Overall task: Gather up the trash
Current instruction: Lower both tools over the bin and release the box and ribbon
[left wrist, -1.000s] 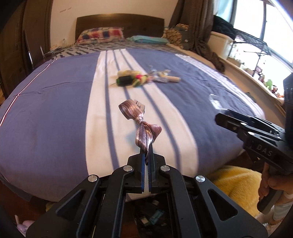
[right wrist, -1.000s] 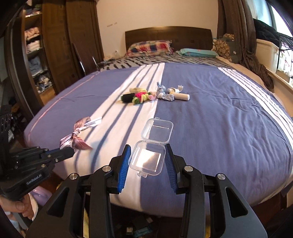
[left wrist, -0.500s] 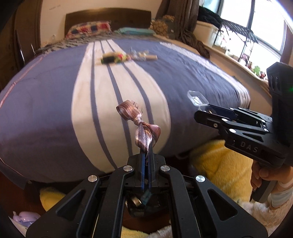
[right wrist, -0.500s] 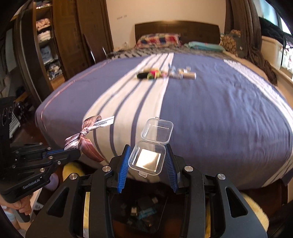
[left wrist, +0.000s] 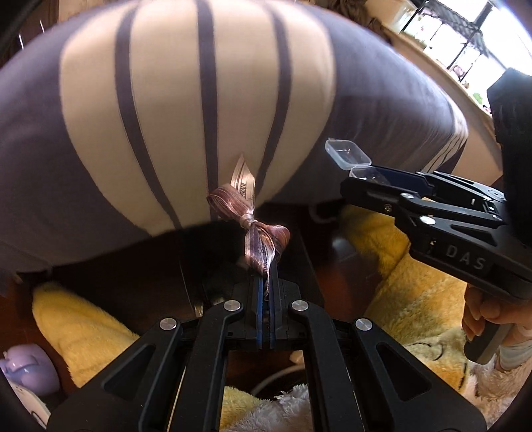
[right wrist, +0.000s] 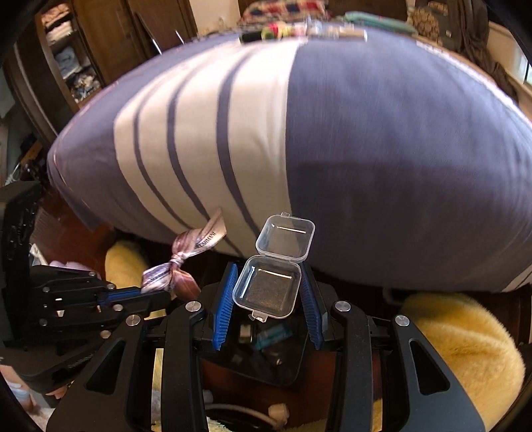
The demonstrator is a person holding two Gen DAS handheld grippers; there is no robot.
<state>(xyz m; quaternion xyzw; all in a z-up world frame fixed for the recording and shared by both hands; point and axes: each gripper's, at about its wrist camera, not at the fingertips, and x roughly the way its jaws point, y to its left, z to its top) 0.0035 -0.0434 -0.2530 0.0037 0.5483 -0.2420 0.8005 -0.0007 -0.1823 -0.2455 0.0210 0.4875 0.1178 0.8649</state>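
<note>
The left gripper is clenched on the tail of a brown striped ribbon bow, its blue pads pressed nearly together with only the ribbon between them. The bow stands up from the fingertips, knot in the middle, with a printed tag end pointing toward the bed. It hangs in the air past the foot of the bed, above a dark bin on the floor. The right gripper grasps a small clear plastic box by the sides of its base, a blue ribbed pad on each side; the hinged lid stands open and tilts up toward the bed. Through the right wrist view this box hangs directly over the same dark bin, in which a few small items lie, too dim to tell apart. In that view the bow and the left gripper sit just to the left of the box, near it but apart. The bedspread is purple-grey with a wide cream band crossed by dark stripes. At its far end lies a row of small colourful objects, blurred. Yellow fluffy fabric lies on the floor on both sides of the bin. A hand grips the right gripper's handle at the edge of the left wrist view.
</note>
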